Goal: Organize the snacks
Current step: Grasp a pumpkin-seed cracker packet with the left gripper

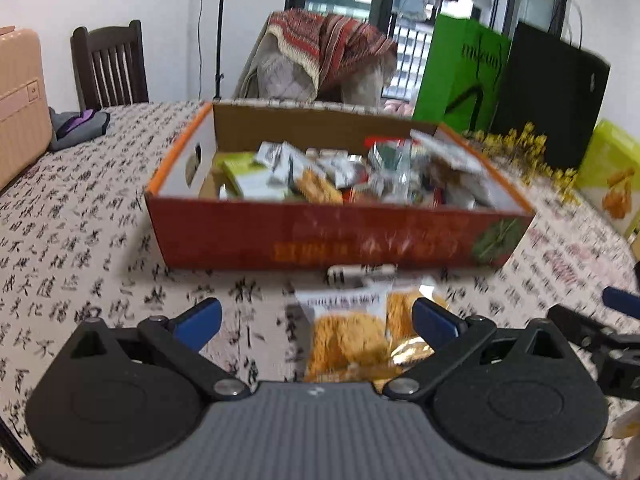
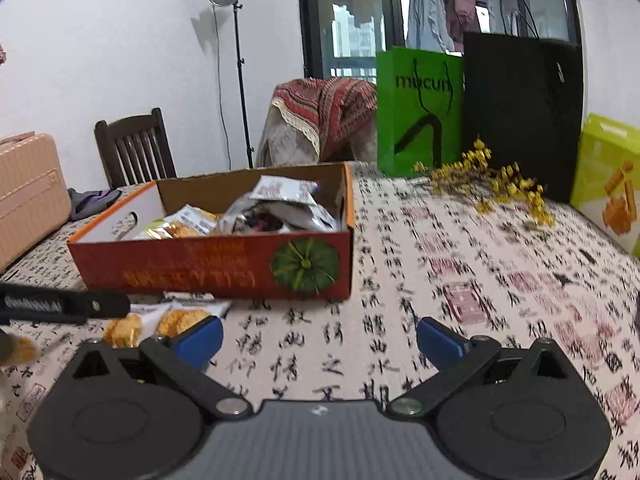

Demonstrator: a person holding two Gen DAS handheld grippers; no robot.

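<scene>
On calligraphy tablecloth, red snack box, green bag behind, both grippers' fingers spread, empty.

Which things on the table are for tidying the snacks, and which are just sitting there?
For the job:
red cardboard box already holding snacks
snack packet lying on the tablecloth in front of the box
left claw, open over that packet
right claw, open

Just lying about:
green bag
black bag
yellow dried flowers
pink suitcase
</scene>
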